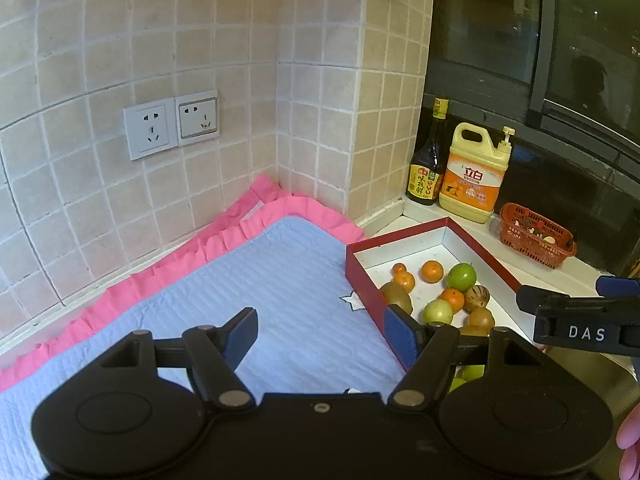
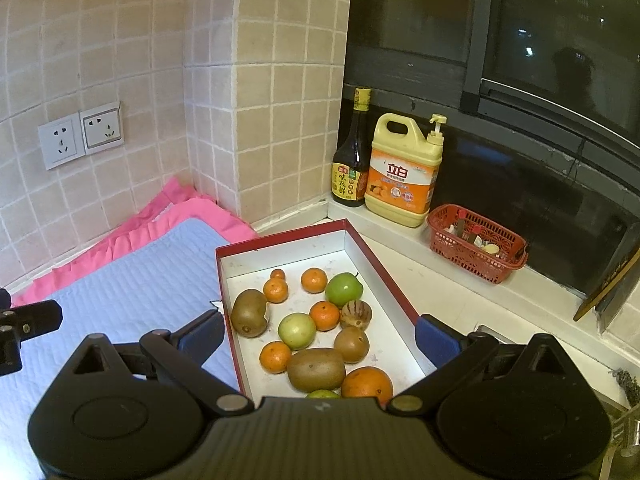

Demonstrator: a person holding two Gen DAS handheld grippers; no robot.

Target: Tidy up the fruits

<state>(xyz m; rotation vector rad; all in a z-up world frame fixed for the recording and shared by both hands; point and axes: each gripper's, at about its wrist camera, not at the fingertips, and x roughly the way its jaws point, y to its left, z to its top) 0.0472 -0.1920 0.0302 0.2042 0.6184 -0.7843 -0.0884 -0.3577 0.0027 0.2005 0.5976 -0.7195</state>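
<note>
**Both grippers open above the counter, fruits in the red box**

The left gripper hangs over the blue quilted mat with its jaws wide apart and nothing between them. Its right finger is just at the left wall of the red box, and its left finger is over bare mat. The right gripper is also spread wide and holds nothing; its two blue pads stand outside the long walls of the box, one at each side.

All fruits lie inside the box, on its white floor: three kiwis, the biggest one touching the left wall, several small mandarins, a green apple, a paler green fruit, a striped brown fruit and a large orange at the near end. The far end of the box is free of fruit.

The mat has a pink ruffled border against the tiled wall and offers wide free surface left of the box. Behind the box, on the window ledge, stand a dark sauce bottle, a yellow detergent jug and a small red basket.
</note>
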